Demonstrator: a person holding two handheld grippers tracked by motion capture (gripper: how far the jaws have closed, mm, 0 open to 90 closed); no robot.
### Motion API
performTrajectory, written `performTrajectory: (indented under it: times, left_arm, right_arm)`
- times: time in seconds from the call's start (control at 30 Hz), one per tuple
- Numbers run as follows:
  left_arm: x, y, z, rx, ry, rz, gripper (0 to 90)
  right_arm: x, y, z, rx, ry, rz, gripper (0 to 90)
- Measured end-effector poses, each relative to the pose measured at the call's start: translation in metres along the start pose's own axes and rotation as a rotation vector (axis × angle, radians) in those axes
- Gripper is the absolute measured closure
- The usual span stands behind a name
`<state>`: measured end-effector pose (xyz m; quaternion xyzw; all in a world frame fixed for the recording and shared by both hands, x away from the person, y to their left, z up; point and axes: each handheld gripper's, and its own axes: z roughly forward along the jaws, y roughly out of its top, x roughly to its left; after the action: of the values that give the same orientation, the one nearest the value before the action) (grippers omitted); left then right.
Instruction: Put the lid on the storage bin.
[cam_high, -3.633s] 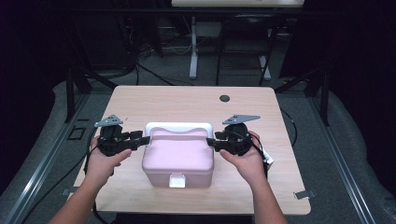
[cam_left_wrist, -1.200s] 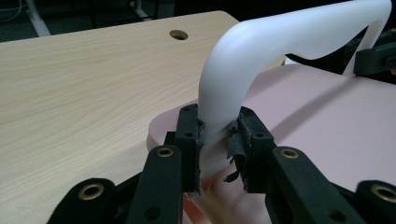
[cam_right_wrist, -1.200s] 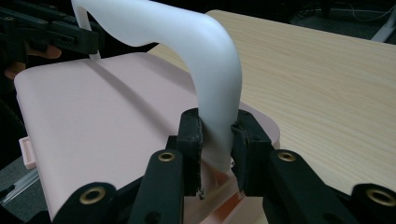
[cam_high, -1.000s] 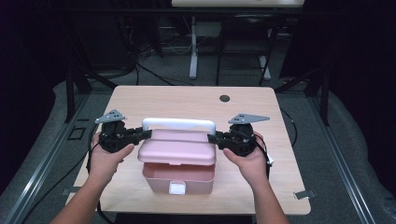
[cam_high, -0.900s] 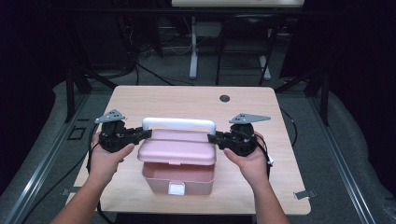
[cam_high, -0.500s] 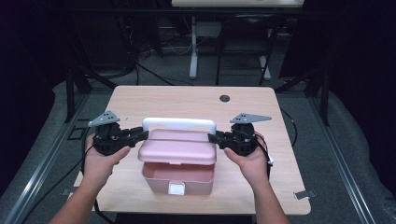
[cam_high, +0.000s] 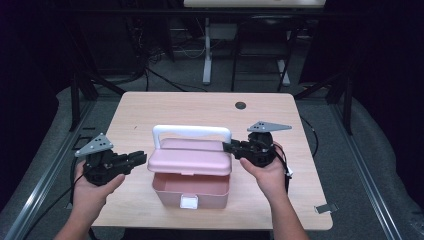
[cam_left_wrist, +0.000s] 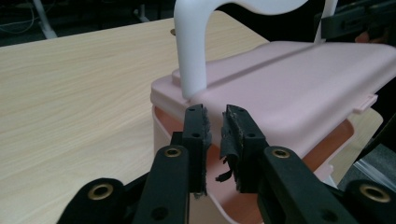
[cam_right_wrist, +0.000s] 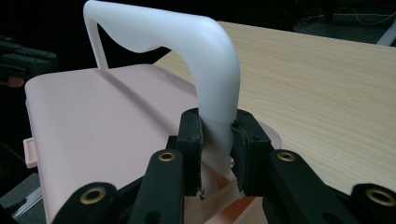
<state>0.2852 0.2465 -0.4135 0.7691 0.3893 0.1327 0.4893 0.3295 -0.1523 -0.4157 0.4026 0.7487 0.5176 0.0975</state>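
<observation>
A pink box (cam_high: 192, 189) stands mid-table with its pink lid (cam_high: 190, 161) lifted off the front rim, so the inside shows below it. A white handle (cam_high: 192, 131) arches over the lid. My right gripper (cam_high: 227, 146) is shut on the handle's right leg; in the right gripper view the jaws (cam_right_wrist: 217, 123) pinch that white handle (cam_right_wrist: 210, 88). My left gripper (cam_high: 141, 159) hangs just left of the box, clear of it. In the left gripper view its jaws (cam_left_wrist: 214, 116) stand a narrow gap apart, holding nothing, just short of the lid (cam_left_wrist: 289, 88) and handle (cam_left_wrist: 194, 51).
The box rests on a light wooden table (cam_high: 200, 107). A small dark disc (cam_high: 240, 105) lies near the far edge. A white latch (cam_high: 189, 202) hangs on the box's front. A metal clip (cam_high: 325, 208) sits at the front right corner. Dark floor and stands surround the table.
The lid has come up from closed. My left gripper has let go of the handle's left end and drawn back left and toward the person. The right gripper still holds the handle.
</observation>
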Motion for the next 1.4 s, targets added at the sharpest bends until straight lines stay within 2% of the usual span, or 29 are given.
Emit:
performTrajectory:
  times: [0.2, 0.47, 0.9, 1.0, 1.23, 1.4]
  left_arm:
    - [-0.001, -0.015, 0.0, 0.026, -0.022, -0.013, 88.3]
    - [-0.003, -0.027, 0.01, 0.064, -0.039, -0.029, 89.4]
    - [-0.017, -0.026, 0.028, 0.088, -0.086, -0.008, 89.7]
    - [-0.02, -0.025, 0.033, 0.099, -0.094, 0.011, 89.8]
    - [-0.023, -0.027, 0.038, 0.105, -0.099, 0.008, 89.8]
    - [-0.024, -0.027, 0.039, 0.109, -0.094, 0.021, 89.8]
  right_arm:
    - [0.0, 0.0, 0.0, -0.002, 0.001, -0.001, 74.2]
    - [0.0, -0.001, 0.001, 0.004, -0.004, -0.001, 74.2]
    - [0.0, -0.002, 0.002, 0.007, -0.004, -0.004, 74.2]
    - [0.0, -0.002, 0.002, 0.007, -0.006, -0.003, 74.1]
    - [-0.001, -0.003, 0.002, 0.014, 0.001, 0.002, 74.1]
    - [-0.001, -0.004, 0.003, 0.019, -0.001, -0.002, 73.9]
